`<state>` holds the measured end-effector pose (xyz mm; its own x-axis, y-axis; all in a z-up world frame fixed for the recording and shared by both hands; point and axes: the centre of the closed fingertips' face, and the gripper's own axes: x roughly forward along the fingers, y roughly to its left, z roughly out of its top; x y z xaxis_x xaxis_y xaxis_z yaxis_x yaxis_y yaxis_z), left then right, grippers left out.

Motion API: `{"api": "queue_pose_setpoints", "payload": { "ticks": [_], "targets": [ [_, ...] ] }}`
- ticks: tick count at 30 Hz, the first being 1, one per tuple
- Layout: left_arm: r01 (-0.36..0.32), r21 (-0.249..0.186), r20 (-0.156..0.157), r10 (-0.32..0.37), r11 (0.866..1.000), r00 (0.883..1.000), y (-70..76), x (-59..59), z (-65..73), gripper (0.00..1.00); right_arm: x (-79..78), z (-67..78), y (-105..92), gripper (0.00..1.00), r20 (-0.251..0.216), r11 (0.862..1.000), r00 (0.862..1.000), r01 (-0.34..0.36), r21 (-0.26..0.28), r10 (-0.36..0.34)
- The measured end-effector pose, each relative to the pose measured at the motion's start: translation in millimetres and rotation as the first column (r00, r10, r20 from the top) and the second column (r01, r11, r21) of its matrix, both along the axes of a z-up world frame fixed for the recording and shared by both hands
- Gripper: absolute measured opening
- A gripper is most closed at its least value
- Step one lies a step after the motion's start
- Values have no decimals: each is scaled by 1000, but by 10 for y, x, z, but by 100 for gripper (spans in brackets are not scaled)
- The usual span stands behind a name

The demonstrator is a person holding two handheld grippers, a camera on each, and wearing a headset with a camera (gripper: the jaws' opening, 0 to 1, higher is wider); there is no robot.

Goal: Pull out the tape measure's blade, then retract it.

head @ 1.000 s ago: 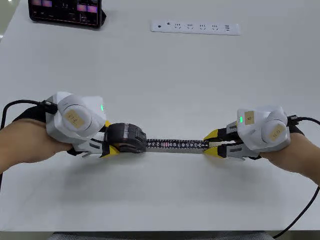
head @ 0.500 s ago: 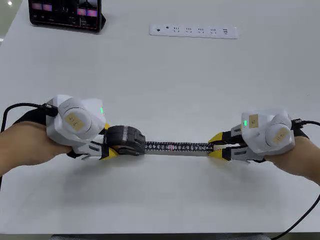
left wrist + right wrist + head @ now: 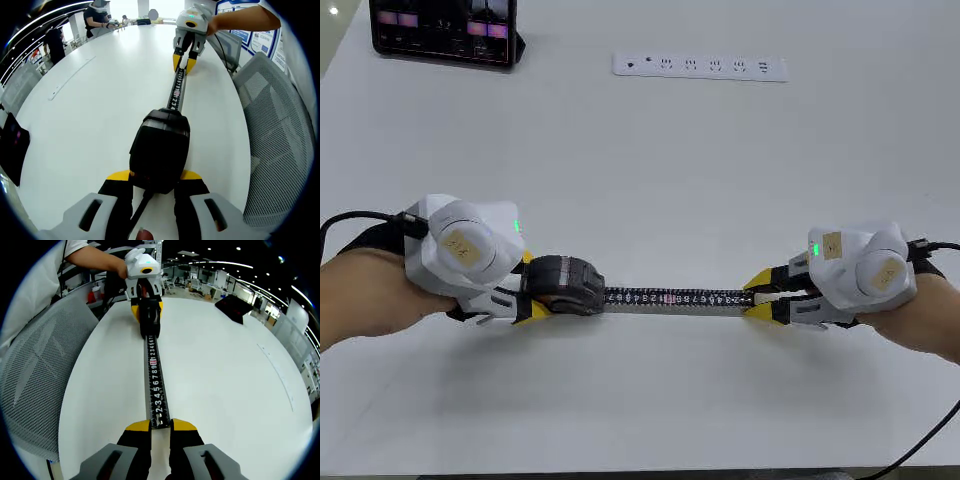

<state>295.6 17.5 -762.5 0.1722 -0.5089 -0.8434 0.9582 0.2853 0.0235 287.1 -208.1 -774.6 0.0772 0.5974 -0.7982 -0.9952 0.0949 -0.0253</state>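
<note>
As it is bridging both, blade (image 3: 675, 297): lying flat along the desk (image 3: 640, 180) (numbers up).
Left hand-held gripper (image 3: 532, 290): clamping the case (image 3: 565, 285).
Right hand-held gripper (image 3: 757, 297): pinching the blade tip.

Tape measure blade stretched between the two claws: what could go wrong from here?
1. The right gripper pinches the blade only at its very tip. If that grip slips, the blade could whip back into the case.
2. The left gripper clamps the rounded case from behind, so more pull might twist or drag it out of the jaws.
</note>
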Motion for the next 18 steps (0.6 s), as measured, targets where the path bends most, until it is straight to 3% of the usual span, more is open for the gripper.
{"api": "queue_pose_setpoints", "payload": {
  "ticks": [18],
  "targets": [
    [0, 2, 0, 0, 1000, 1000, 6, 5, -5, 26, 8, -10, -184, 9, -7, 999, 1000, -1, -33, 1]
  ]
}}
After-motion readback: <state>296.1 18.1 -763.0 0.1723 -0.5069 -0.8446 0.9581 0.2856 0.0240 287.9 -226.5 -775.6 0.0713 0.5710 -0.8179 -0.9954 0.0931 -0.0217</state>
